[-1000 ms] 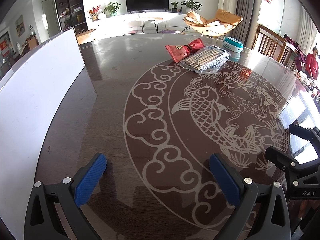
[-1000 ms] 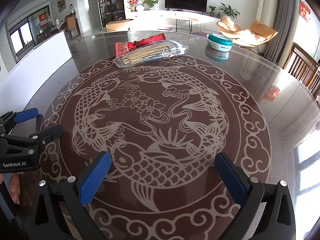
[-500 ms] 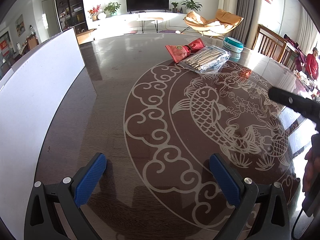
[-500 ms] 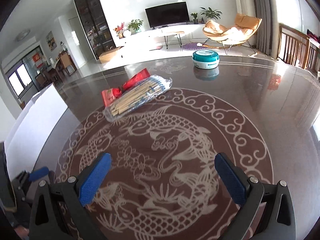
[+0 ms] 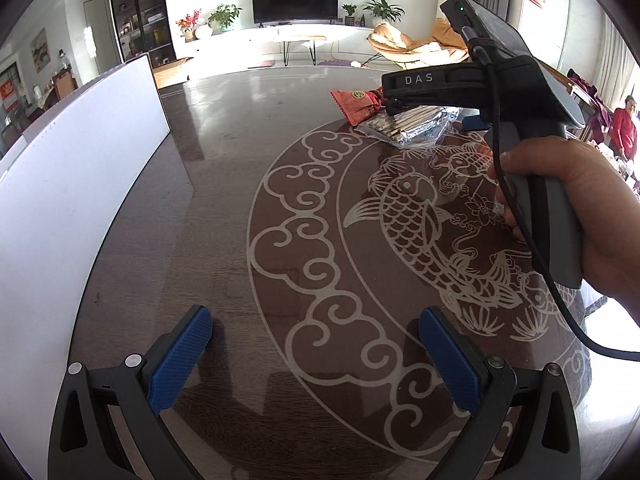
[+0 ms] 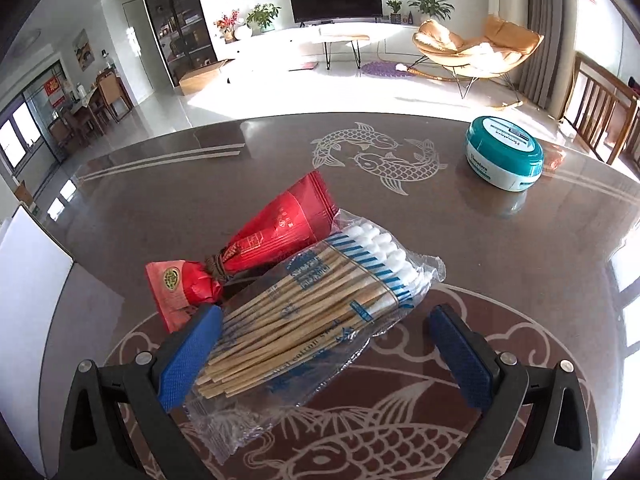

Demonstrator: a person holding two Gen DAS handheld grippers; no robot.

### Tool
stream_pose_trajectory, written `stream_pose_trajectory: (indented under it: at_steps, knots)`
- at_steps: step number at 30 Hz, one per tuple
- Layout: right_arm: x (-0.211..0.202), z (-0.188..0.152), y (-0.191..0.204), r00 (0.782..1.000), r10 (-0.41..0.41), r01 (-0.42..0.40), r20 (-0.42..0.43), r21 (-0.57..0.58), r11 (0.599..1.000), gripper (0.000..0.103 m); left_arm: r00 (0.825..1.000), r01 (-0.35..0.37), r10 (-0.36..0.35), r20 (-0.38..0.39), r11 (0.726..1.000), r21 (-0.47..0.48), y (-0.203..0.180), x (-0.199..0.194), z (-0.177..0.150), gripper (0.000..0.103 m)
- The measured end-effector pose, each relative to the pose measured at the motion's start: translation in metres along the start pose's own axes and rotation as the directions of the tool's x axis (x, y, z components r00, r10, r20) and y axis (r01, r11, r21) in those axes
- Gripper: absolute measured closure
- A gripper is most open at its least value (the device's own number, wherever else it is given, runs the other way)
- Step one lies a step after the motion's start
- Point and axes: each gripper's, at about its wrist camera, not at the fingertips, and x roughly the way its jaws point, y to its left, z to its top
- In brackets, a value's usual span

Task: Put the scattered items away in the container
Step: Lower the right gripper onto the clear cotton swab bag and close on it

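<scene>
A clear bag of cotton swabs [image 6: 308, 320] lies on the dark table, partly on a red knotted packet [image 6: 256, 256]. My right gripper [image 6: 324, 354] is open, its jaws on either side of the swab bag's near end. A teal and white cream jar [image 6: 505, 157] stands at the far right. In the left wrist view my left gripper [image 5: 316, 360] is open and empty over the table, and the right gripper body [image 5: 516, 96] reaches over the swab bag [image 5: 416, 126] and red packet [image 5: 356, 105]. The white container wall [image 5: 80, 168] stands along the left.
The round table [image 5: 224, 216] has a fish and cloud pattern. The white container [image 6: 28, 280] shows at the left edge of the right wrist view. Wooden chairs [image 6: 600, 100] stand beyond the table's far right. A person in red [image 5: 624, 128] sits at the right.
My right gripper has moved forward across the table to the swab bag, which now lies between its open jaws. The left gripper has stayed in place.
</scene>
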Motion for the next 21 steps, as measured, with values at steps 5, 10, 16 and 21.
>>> stream_pose_trajectory:
  at_steps: [5, 10, 16, 21]
  knots:
    - [-0.009, -0.009, -0.011, 1.000, -0.025, 0.024, 0.008, 0.024, 0.999, 0.000, 1.000, 0.000, 0.000, 0.000, 1.000, 0.000, 0.000, 0.000, 0.000, 0.000]
    - [-0.033, -0.034, -0.037, 0.996, -0.083, 0.080, 0.025, 0.116, 0.990, 0.000, 1.000, 0.000, 0.000, 0.000, 1.000, 0.000, 0.000, -0.001, -0.001, 0.000]
    - [-0.057, -0.050, -0.058, 0.994, -0.082, 0.068, 0.068, 0.188, 0.980, 0.000, 1.000, 0.000, 0.000, 0.000, 1.000, 0.000, 0.000, -0.001, -0.001, 0.000]
    - [-0.063, -0.048, -0.039, 0.993, -0.070, 0.060, 0.099, 0.100, 0.993, 0.000, 1.000, 0.000, 0.000, 0.000, 1.000, 0.000, 0.000, -0.001, -0.001, 0.000]
